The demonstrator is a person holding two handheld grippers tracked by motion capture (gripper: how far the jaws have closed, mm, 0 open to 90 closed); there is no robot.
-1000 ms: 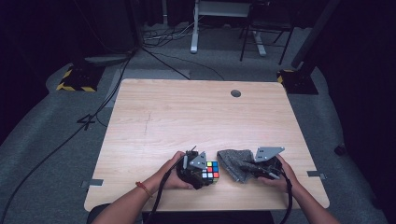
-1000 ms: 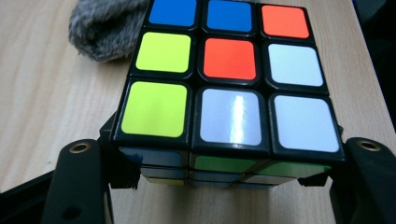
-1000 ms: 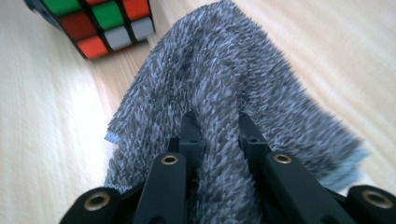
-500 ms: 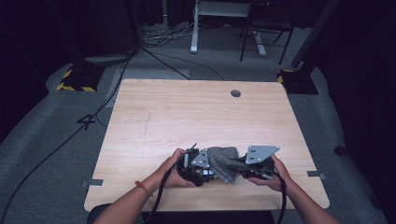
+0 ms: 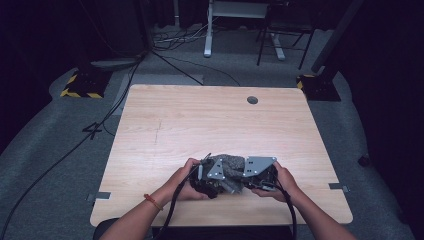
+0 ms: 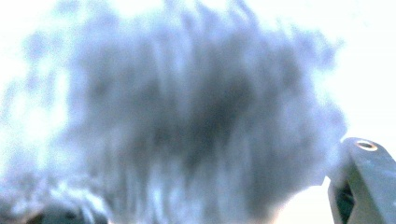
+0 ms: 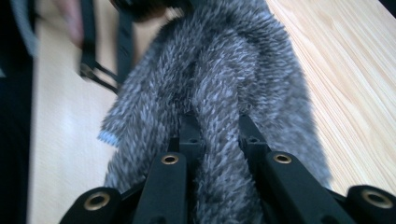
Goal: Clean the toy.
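Cloth position first: the fuzzy grey fabric cloth (image 5: 231,169) lies bunched between my two grippers near the front edge of the table, its long axis running left to right from one tool to the other.

Left side: my left gripper (image 5: 209,176) sits at the cloth's left end, jaws drawn together; what they clamp is hidden under the grey pile, so I cannot tell what is between them. In the left gripper view the cloth (image 6: 187,121) is a close grey blur draped right over the lens.

Right side: my right gripper (image 5: 260,172) is clamped on the cloth's right end. The right gripper view shows a thick fold of the cloth (image 7: 219,107) pinched between the two black jaws, the rest trailing away toward the other hand.

Judgement: the cloth lies straight ahead of the right gripper and over the left one, so any further drape or wipe goes leftward, and the right hand leads.

Surface: light wood-grain rectangular table (image 5: 190,125), with a round dark cable port (image 5: 252,100) far off. Room: grey carpet floor (image 5: 60,145), dark surroundings.
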